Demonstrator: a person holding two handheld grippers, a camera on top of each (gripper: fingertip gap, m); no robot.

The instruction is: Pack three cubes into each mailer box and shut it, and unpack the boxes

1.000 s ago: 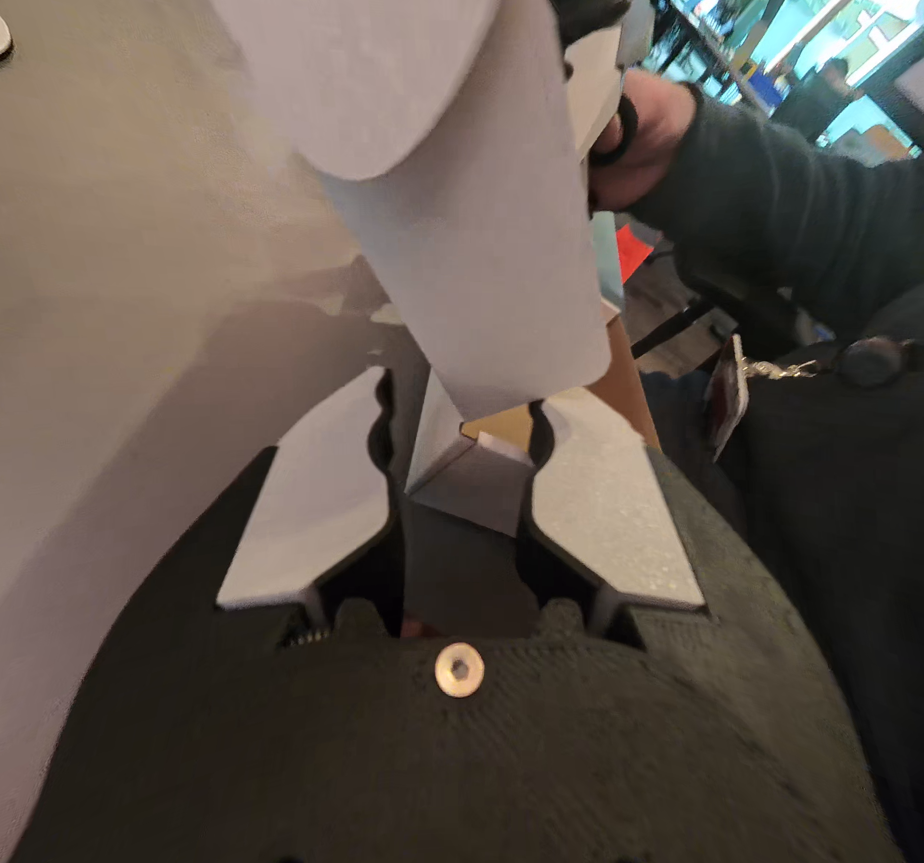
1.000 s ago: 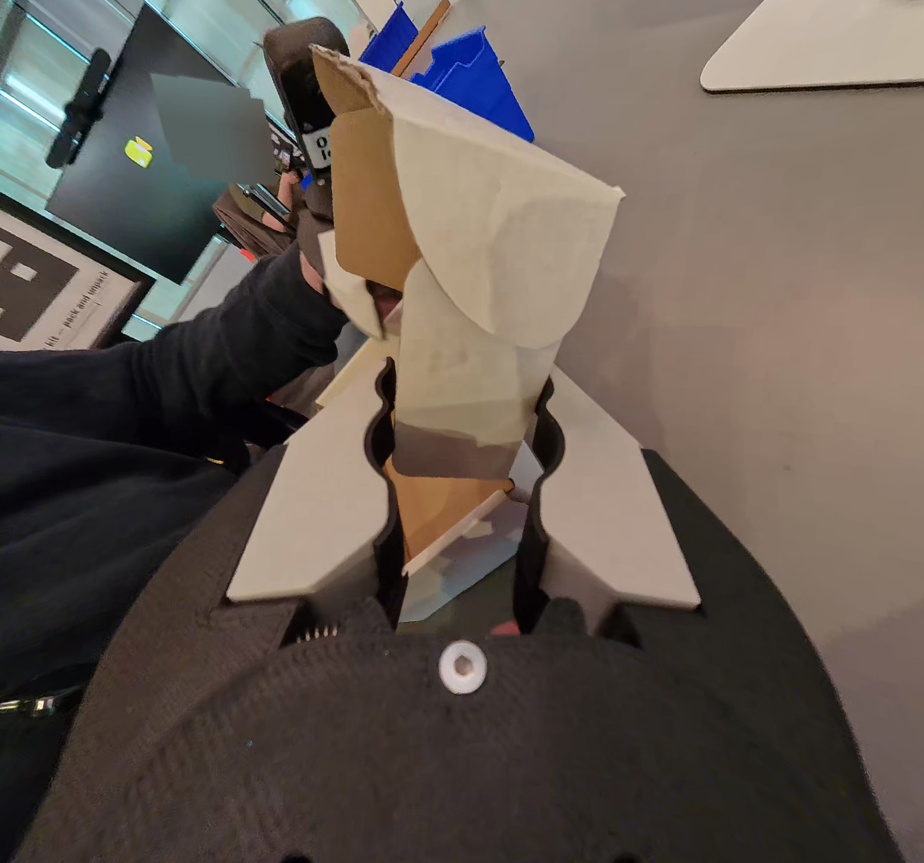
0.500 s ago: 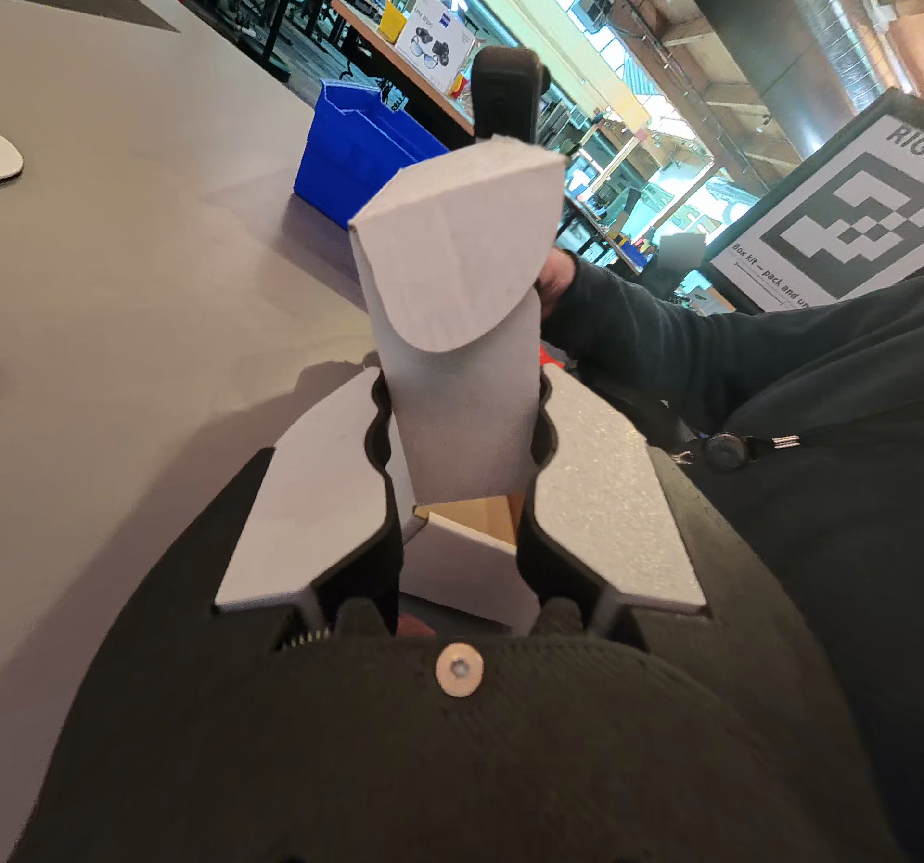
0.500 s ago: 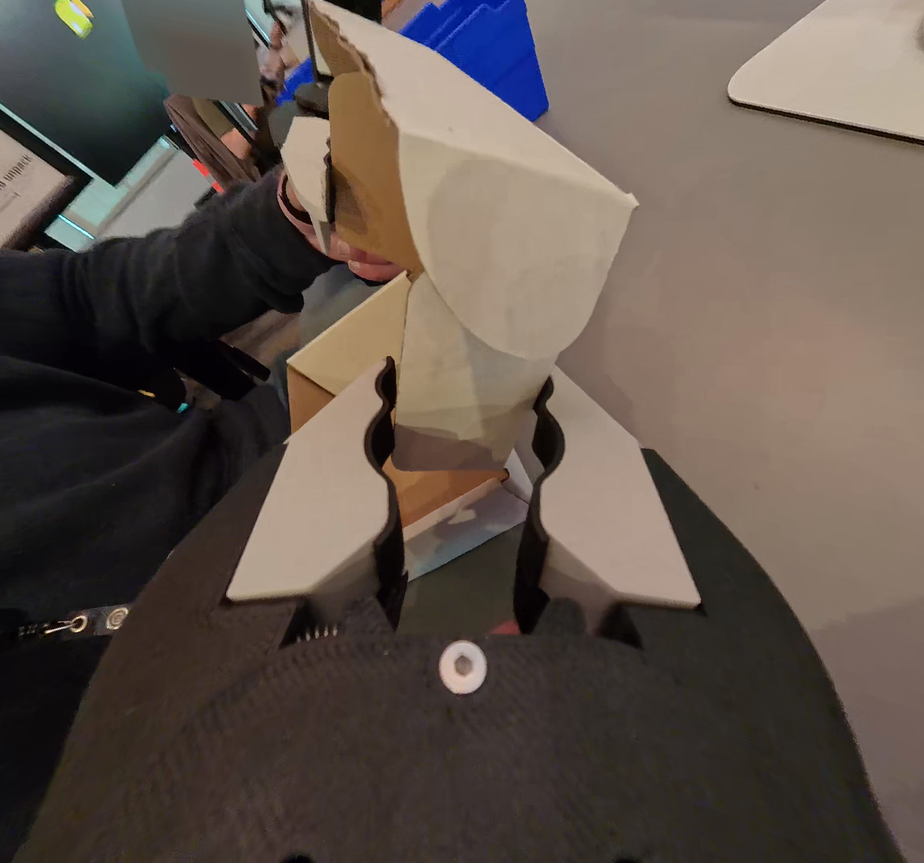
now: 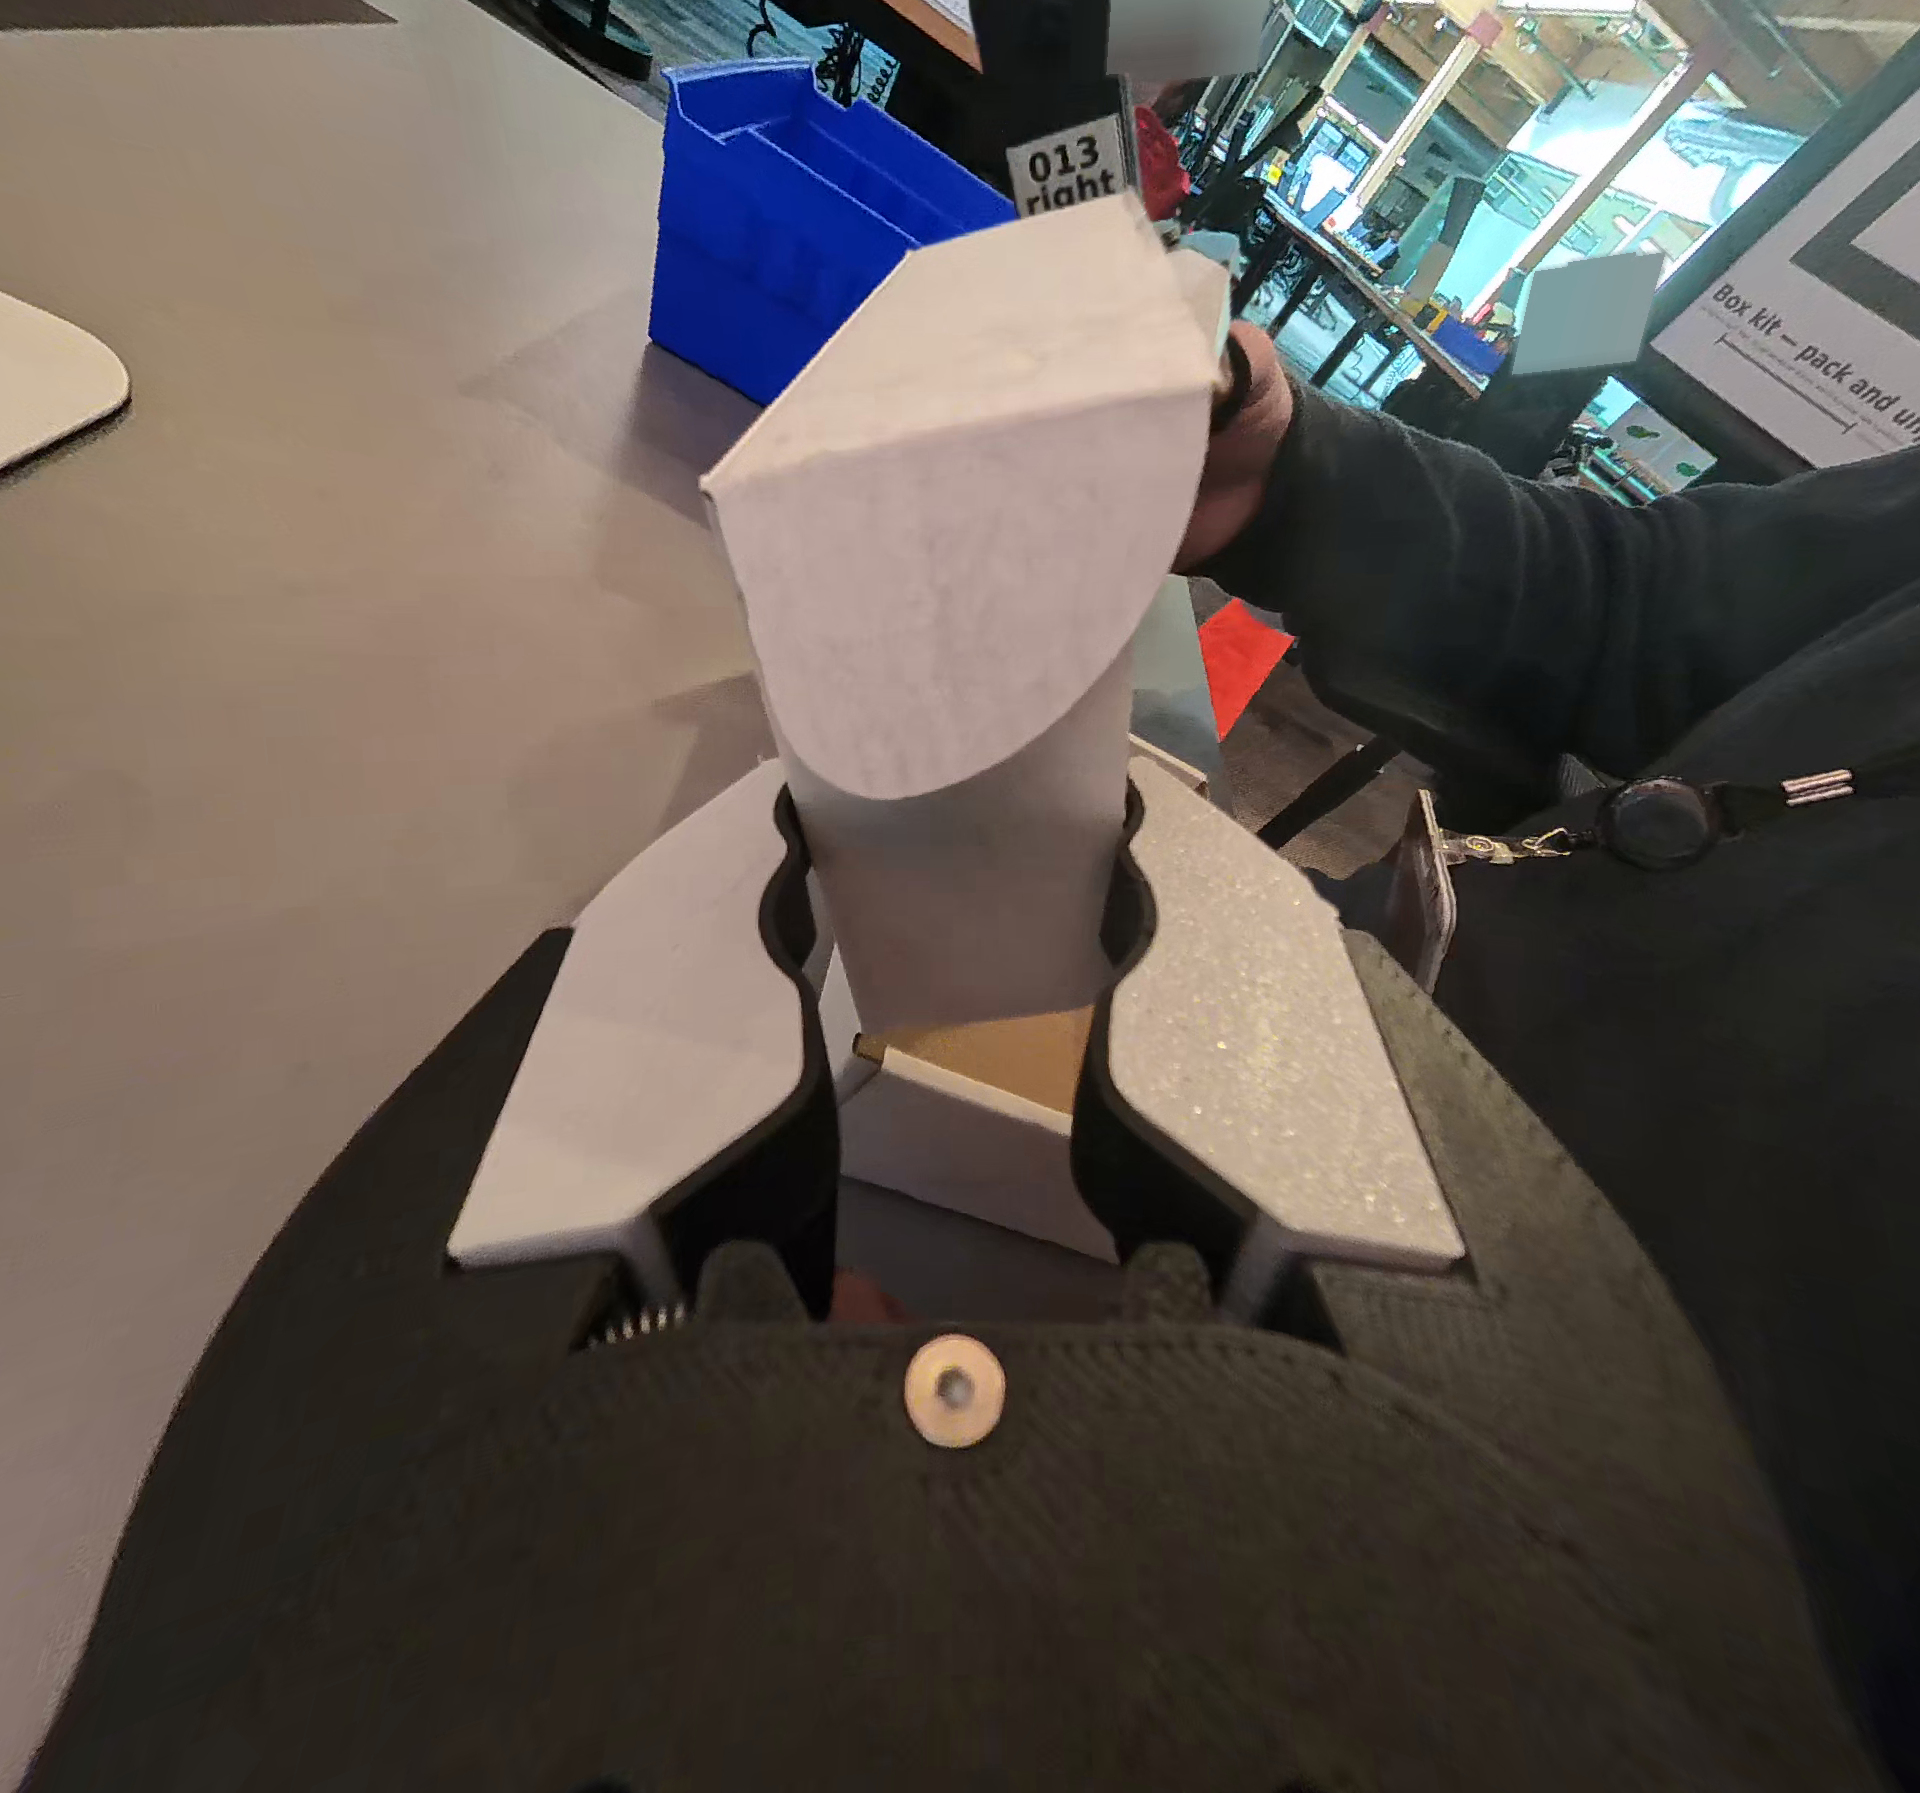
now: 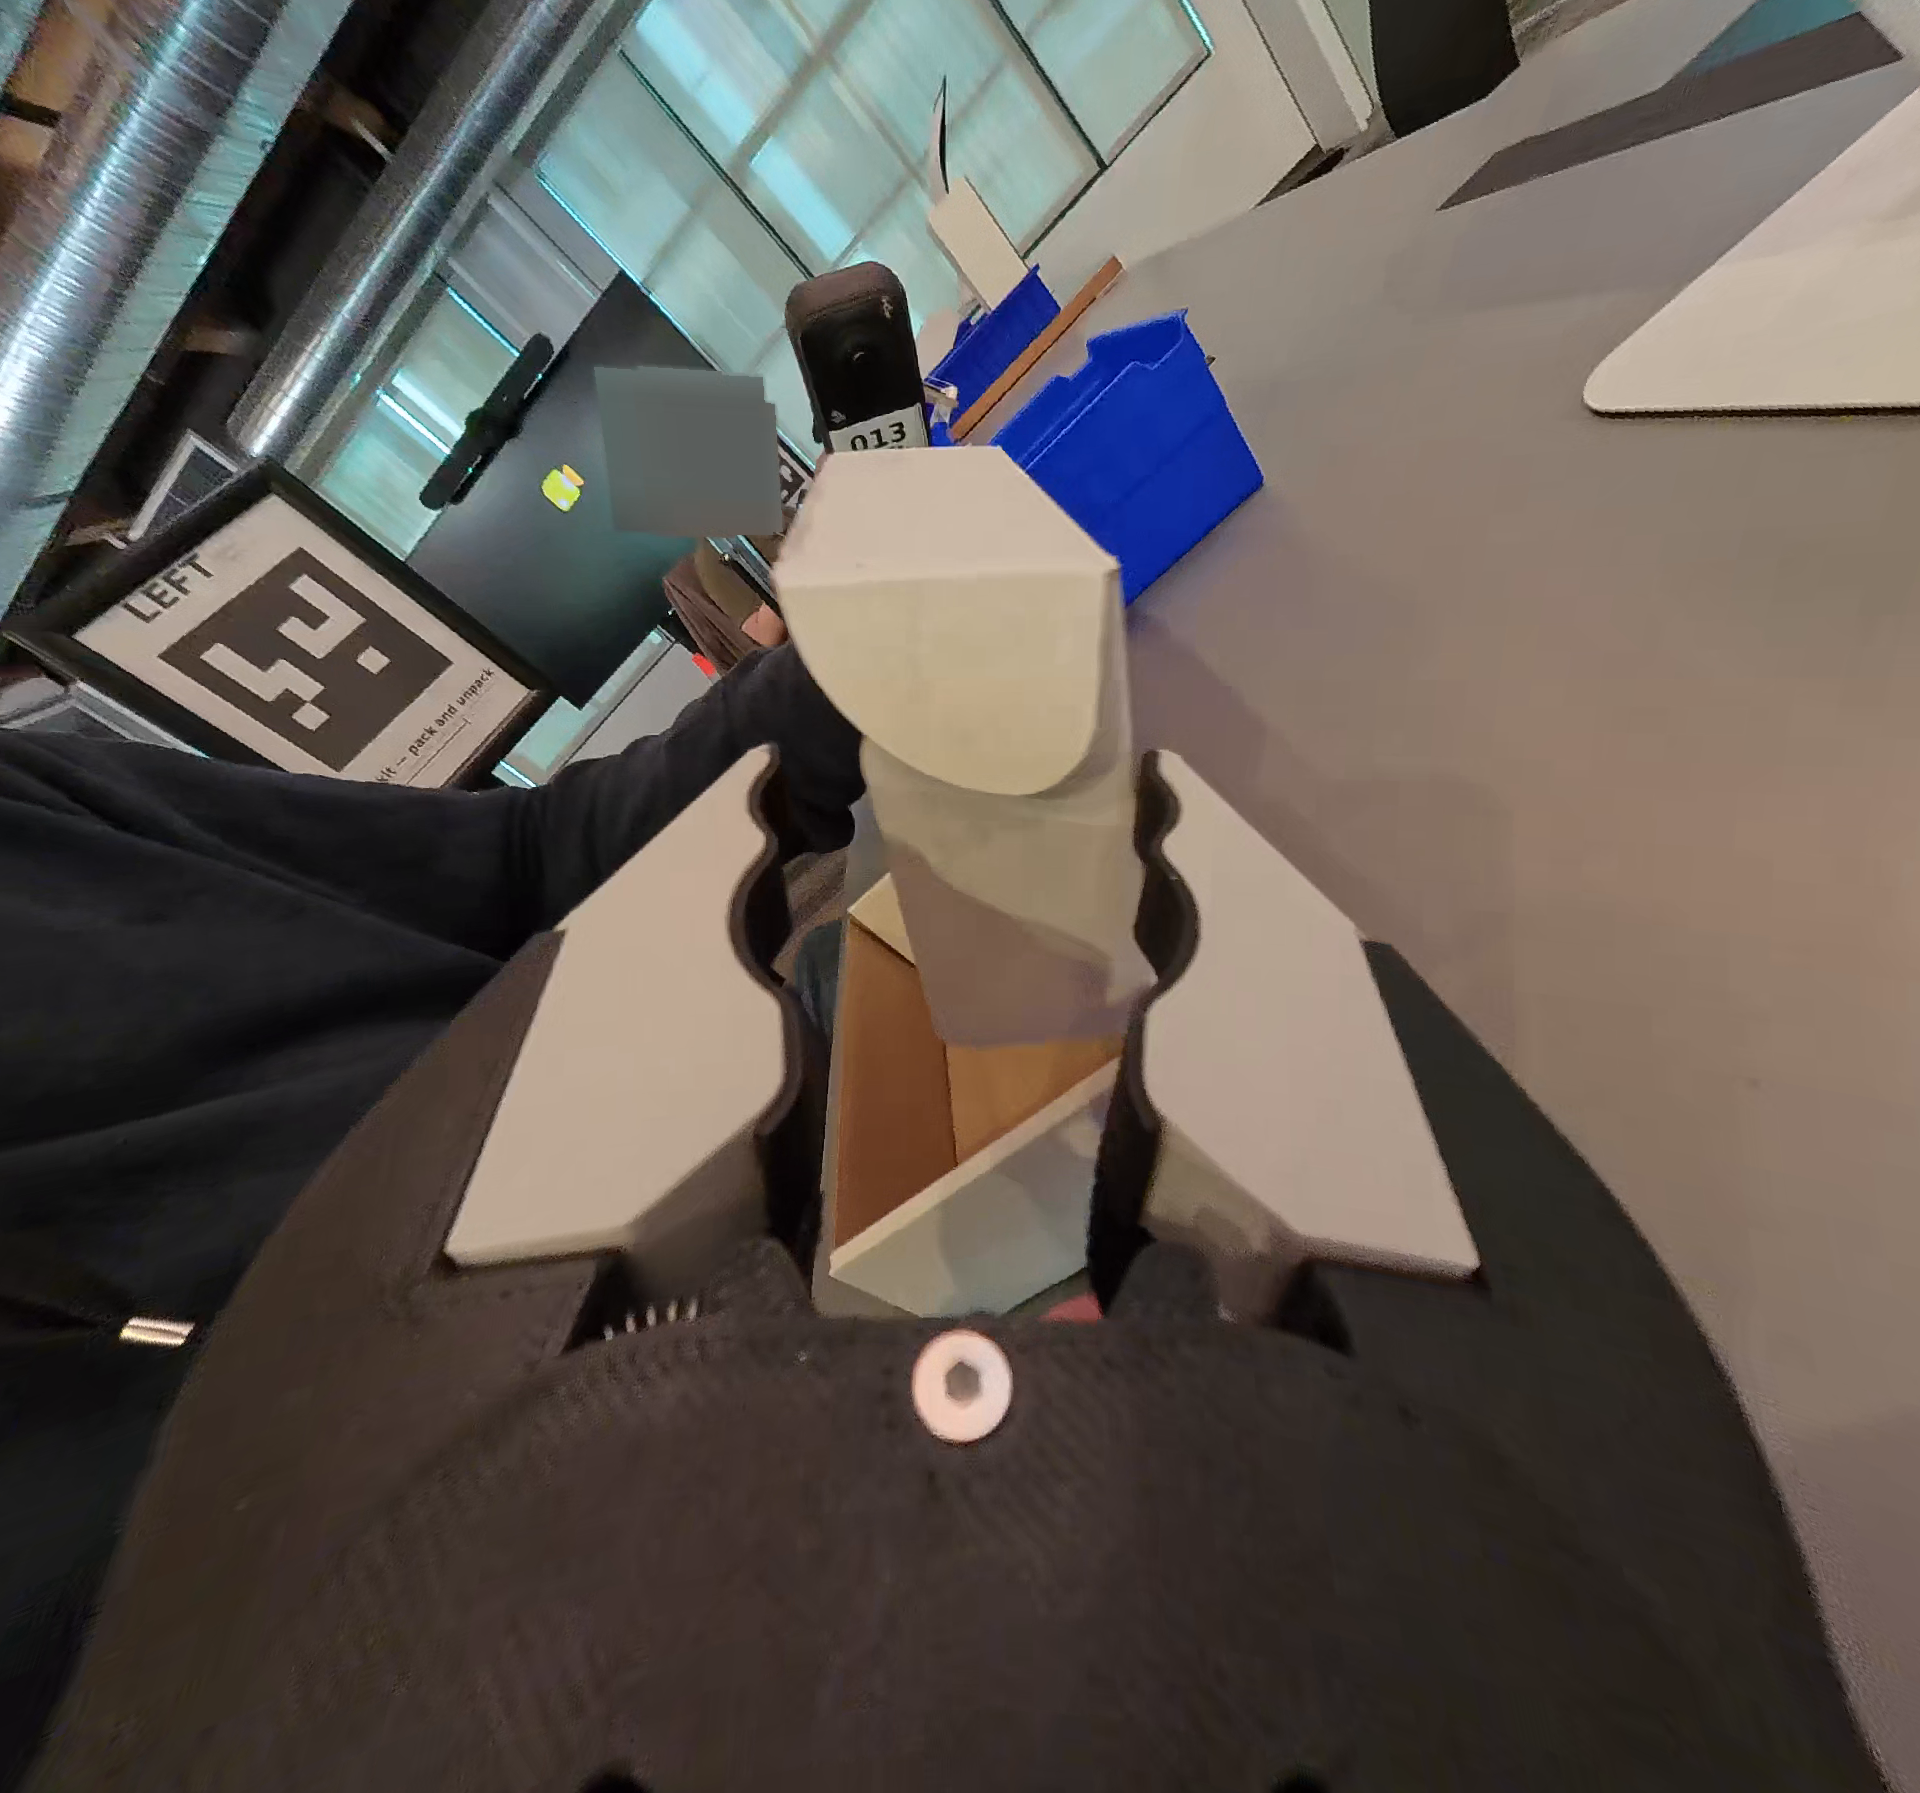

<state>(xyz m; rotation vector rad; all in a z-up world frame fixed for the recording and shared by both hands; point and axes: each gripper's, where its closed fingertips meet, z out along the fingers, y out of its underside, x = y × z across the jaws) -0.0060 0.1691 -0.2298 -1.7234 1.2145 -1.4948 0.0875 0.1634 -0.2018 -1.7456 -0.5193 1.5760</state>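
Jaws of both grippers clamp mailer box (image 5: 966,600) lid, upright

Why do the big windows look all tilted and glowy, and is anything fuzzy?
Right wrist view: the gripper is tipped, so the windows slant and glow washed-out; the white cardboard mailer box is sharp. Left wrist view: the box's rounded flap is slightly soft, and the wide lens bends the grey table.
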